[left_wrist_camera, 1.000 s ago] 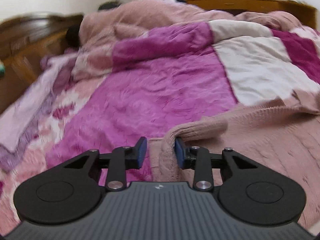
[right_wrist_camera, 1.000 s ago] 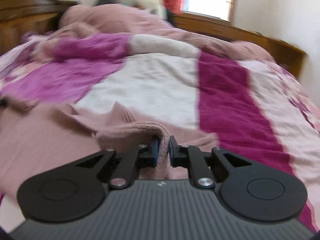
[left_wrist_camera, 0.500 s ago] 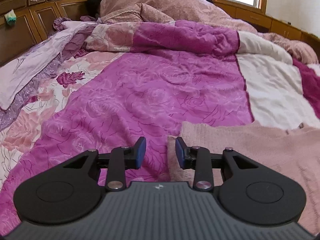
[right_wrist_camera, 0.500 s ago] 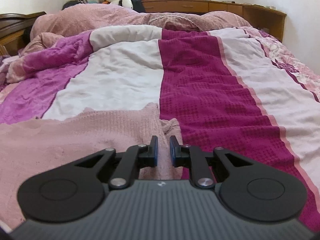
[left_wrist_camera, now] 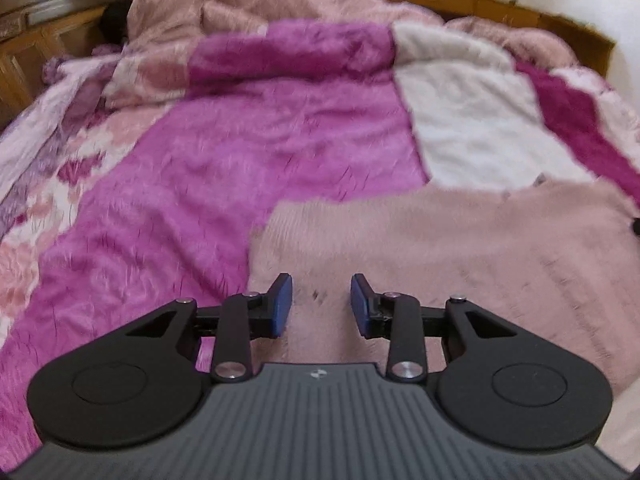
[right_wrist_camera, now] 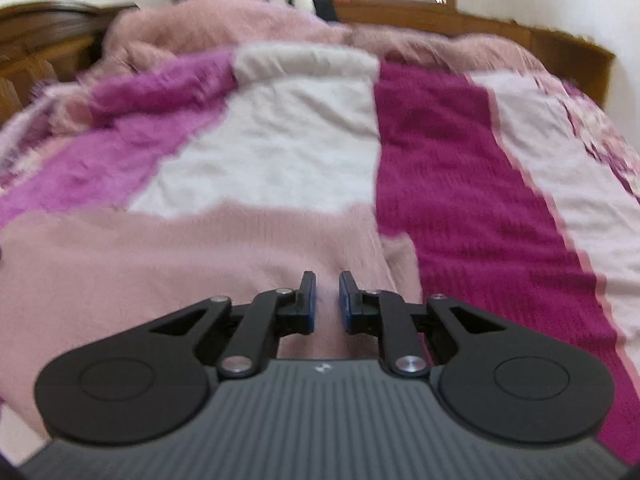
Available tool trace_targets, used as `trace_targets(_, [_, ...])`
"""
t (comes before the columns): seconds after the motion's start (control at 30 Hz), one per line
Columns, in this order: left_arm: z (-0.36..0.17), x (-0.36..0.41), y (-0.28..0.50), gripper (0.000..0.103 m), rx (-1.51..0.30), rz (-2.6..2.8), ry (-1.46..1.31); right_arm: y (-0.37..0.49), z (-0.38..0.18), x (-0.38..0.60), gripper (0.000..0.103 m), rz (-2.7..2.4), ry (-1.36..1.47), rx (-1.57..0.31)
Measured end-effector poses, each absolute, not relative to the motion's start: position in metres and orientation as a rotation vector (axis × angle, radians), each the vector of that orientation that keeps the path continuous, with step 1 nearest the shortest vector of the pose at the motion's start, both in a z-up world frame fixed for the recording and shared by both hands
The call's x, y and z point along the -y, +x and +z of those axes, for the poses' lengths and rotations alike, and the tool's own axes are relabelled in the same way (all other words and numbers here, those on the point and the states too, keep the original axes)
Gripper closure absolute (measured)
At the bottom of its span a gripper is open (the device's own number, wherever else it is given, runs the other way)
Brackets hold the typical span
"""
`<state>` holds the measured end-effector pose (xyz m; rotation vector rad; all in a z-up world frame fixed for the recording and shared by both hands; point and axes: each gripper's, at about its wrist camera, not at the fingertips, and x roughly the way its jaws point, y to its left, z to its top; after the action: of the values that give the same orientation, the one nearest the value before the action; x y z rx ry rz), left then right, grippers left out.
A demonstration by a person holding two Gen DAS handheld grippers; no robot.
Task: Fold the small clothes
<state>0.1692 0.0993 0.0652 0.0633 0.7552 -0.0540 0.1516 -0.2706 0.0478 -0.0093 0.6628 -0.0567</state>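
A pale pink knitted garment (left_wrist_camera: 440, 240) lies flat on the bed; it also shows in the right wrist view (right_wrist_camera: 180, 256). My left gripper (left_wrist_camera: 321, 300) is open and empty, above the garment near its left edge. My right gripper (right_wrist_camera: 327, 298) is open with a narrow gap and empty, above the garment near its right edge. Both views are blurred.
The bed is covered by a quilt (left_wrist_camera: 260, 160) in magenta, white and dark pink panels (right_wrist_camera: 460, 160). A bunched pink blanket (right_wrist_camera: 240, 28) lies at the far end. A wooden headboard (left_wrist_camera: 40, 40) stands at the left and a wooden ledge (right_wrist_camera: 520, 36) under a window behind.
The right gripper let go of the garment's edge and its jaws opened slightly. Both grippers have risen and pulled back above the flattened garment; the left stayed open.
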Motion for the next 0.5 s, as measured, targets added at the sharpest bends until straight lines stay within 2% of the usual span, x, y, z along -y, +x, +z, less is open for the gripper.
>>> trace_targets(0.03, [0.058,-0.102,0.172,0.063,-0.771,-0.035,0.056,0.152,0.043,0.275,0.085,-0.061,0.015,-0.656])
trace_targets(0.27, [0.054,-0.106,0.171,0.063,-0.773,-0.021,0.039,0.142,0.046,0.28,0.083,-0.065,0.089,-0.63])
trace_targets(0.3, [0.057,-0.106,0.169,0.063,-0.776,-0.019,0.041,0.139,0.048,0.281,0.08,-0.068,0.104,-0.628])
trace_targets(0.4, [0.067,-0.107,0.161,0.063,-0.781,-0.018,0.03,0.124,0.058,0.281,0.055,-0.072,0.142,-0.598])
trace_targets(0.43, [0.071,-0.107,0.156,0.063,-0.782,-0.017,0.023,0.119,0.062,0.282,0.052,-0.073,0.141,-0.585])
trace_targets(0.5, [0.077,-0.107,0.146,0.06,-0.783,-0.011,0.011,0.108,0.069,0.28,0.052,-0.071,0.137,-0.57])
